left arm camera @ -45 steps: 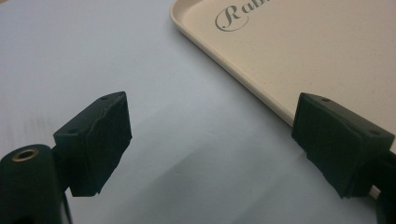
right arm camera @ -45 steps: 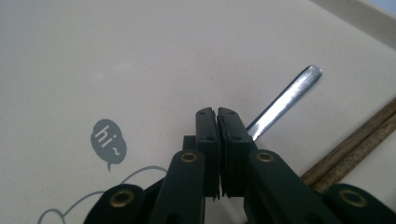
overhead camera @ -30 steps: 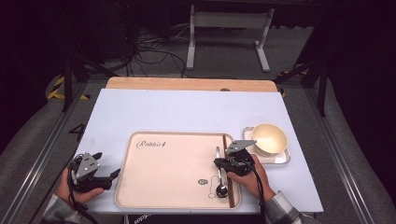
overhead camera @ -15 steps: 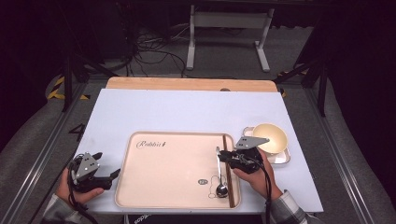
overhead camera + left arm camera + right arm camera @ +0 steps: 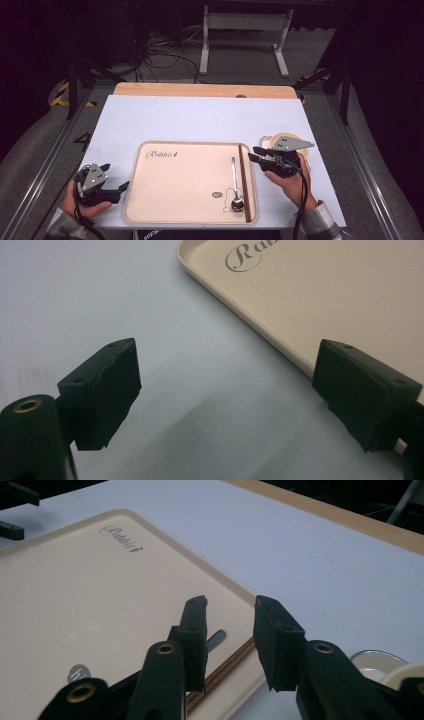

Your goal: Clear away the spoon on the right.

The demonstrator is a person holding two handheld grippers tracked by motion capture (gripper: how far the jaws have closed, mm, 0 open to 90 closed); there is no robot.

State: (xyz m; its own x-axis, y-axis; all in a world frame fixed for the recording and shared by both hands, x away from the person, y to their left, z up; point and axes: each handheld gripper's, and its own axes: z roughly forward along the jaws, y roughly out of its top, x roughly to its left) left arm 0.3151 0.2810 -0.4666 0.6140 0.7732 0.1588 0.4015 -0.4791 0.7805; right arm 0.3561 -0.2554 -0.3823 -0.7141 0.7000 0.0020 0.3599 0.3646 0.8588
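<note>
I am working over a table [image 5: 200, 120] covered in a smooth pale lilac-white sheet, with a strip of bare wood along its far edge at twelve o'clock; beyond it the room is dark, with a grey floor, a tangle of black cables and a white metal stand; the cream tray [image 5: 170, 210] is a matte rounded rectangle with a raised lip, a script word printed near its eleven o'clock corner and a small grey mark near five o'clock; on it, toward three o'clock, a shiny metal spoon [image 5: 234, 182] lies with its bowl toward me, and a pair of thin brown chopsticks [image 5: 243, 180] lies straight along the tray's right rim, just beside the spoon; off the tray at three o'clock sits a round pale bowl [image 5: 280, 139], partly hidden by my right gripper [image 5: 256, 154]; its black jaws are a little apart and hold nothing, hovering above the tray's right rim near the far ends of the chopsticks; compared with a second ago it has lifted up and away from the spoon and drifted toward two o'clock; my left gripper [image 5: 116, 188] rests on the sheet at the tray's eight o'clock corner, jaws wide apart and empty, placed as before.
</note>
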